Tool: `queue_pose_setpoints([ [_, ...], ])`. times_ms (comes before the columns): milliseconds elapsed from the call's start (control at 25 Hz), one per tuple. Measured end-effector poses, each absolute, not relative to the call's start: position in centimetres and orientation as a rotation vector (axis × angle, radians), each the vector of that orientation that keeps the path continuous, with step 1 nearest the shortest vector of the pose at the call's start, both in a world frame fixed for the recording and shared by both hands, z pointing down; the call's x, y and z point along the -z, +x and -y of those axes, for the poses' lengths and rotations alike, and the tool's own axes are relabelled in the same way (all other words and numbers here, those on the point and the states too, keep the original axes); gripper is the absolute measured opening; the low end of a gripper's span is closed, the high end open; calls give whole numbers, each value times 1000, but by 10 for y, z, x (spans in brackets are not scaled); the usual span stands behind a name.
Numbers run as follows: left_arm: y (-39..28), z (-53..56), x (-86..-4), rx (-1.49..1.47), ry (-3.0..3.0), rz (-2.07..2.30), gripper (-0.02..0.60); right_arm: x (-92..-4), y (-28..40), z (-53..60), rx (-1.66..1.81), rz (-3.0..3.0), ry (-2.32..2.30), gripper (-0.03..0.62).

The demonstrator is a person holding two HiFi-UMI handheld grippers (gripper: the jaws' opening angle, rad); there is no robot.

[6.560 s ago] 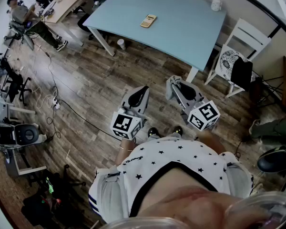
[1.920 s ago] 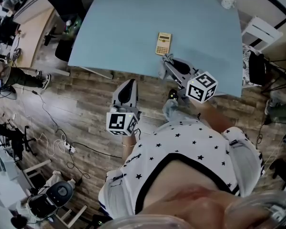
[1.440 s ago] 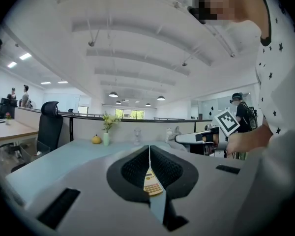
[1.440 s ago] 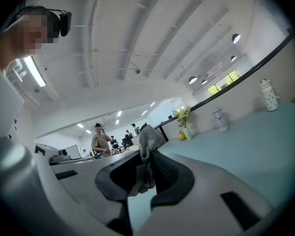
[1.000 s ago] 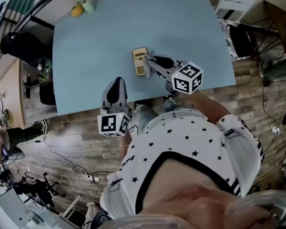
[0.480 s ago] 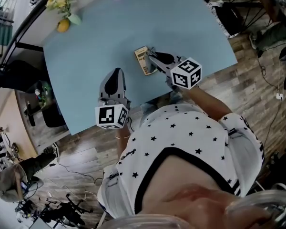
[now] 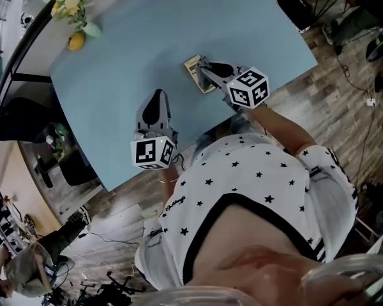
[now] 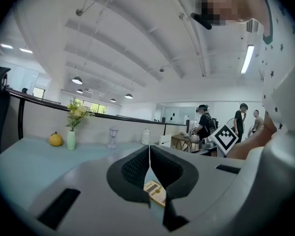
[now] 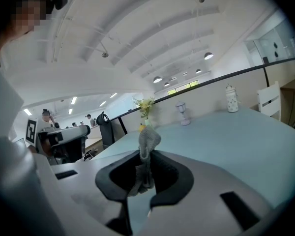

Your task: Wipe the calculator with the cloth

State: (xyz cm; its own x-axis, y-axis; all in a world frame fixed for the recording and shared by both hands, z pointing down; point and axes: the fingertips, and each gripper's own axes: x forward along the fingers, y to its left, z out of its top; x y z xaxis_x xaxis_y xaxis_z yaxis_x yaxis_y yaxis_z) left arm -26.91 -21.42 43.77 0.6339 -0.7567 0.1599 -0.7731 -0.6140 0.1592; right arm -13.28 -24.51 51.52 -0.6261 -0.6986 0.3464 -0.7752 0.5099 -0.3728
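1. Grey cloth (image 9: 148, 140) is pinched between the jaws of my right tool (image 7: 204, 71), its bunched end poking up past the tips.
2. That tool's tips reach the beige calculator (image 8: 155, 192), which lies on the pale blue table (image 7: 134, 37) near its front edge.
3. My left tool (image 8: 149, 151) has its jaws pressed together on nothing, over the table beside the calculator.

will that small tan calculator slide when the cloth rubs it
Probably: the small tan calculator lies flat on the smooth pale-blue table, so it may skid. It looks thin, likely light. The limp grey cloth should drag only gently.
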Motion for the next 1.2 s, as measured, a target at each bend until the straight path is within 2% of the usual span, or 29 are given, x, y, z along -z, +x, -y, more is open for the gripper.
queue_pose_setpoints([
  [680,-302,233,-448,-102,2659,1169,31,-567,-167,270,-715,2403,1282,54],
  [1200,-331,230,-452,-119,2560,1334,31,-626,-170,294,-649,2236,1072,54],
])
